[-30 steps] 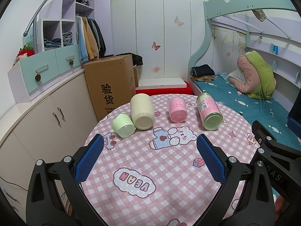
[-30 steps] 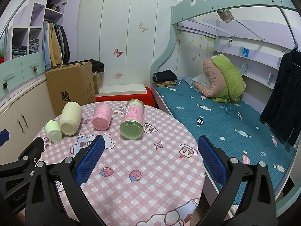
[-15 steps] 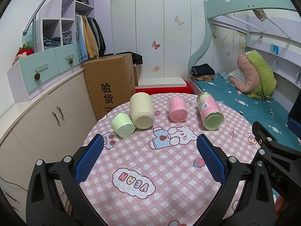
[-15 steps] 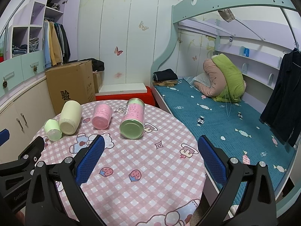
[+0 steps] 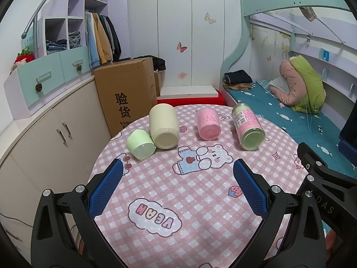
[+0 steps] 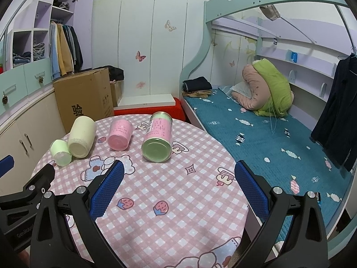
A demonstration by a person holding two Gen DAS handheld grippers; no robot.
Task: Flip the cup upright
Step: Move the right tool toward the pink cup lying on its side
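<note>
four cups (image 6: 157, 141) lying sideways (all toppled) | table (image 6: 178, 201) | right gripper (image 6: 177, 186) jaws apart

Even, fairly bright indoor light, source unseen. Soft faint shadows under cups on table (image 5: 200, 192). No glare. Both views sharp centrally, strong fisheye bending and dark vignette corners; bed (image 6: 267, 138) edges curve, slightly soft.

Round table (image 5: 200, 201) under a pink checked cloth (image 6: 169, 192) printed with bears and strawberries. 4 containers lie on their sides in a row across its far half: small green cup (image 5: 140, 144) touching a cream cup (image 5: 164, 128), then, apart, a pink cup (image 5: 207, 124), then a pink-labelled jar with green lid (image 5: 247, 129), bases toward the cameras.
</note>
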